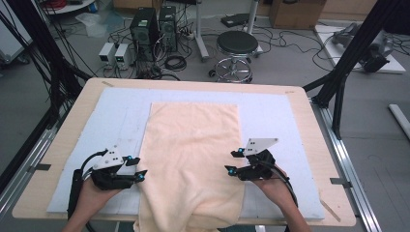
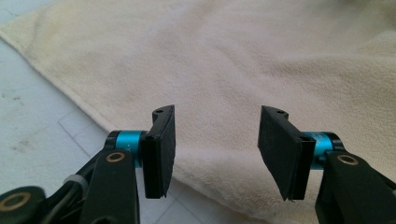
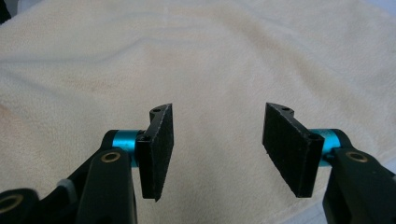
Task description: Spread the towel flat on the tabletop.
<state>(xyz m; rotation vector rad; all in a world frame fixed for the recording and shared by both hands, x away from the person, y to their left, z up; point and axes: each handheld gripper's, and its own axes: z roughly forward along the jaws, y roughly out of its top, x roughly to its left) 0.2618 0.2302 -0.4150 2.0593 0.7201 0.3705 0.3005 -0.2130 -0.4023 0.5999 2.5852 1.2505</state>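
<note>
You are working with 1 towel (image 1: 193, 154), a pale cream one, lying flat along the middle of 1 white mat (image 1: 270, 116) that is covering 1 wooden table (image 1: 316, 145). The towel's near end is hanging over the table's front edge between your 2 forearms.

You are holding 2 grippers. The left gripper (image 1: 138, 168) is sitting just beside the towel's left edge, and in the left gripper view (image 2: 215, 144) its 2 black pads (image 2: 163, 149) are standing apart with the towel's edge running beneath them and nothing pinched between them. The right gripper (image 1: 234, 162) is sitting at the towel's right edge, and in the right gripper view (image 3: 217, 144) its 2 pads (image 3: 161, 149) are likewise standing apart above the cloth, released, gripping nothing.

Behind the table you are facing 1 round black stool (image 1: 237, 46), 2 dark computer towers (image 1: 154, 26) and 2 small white boxes (image 1: 113, 52) on the floor among loose cables.
</note>
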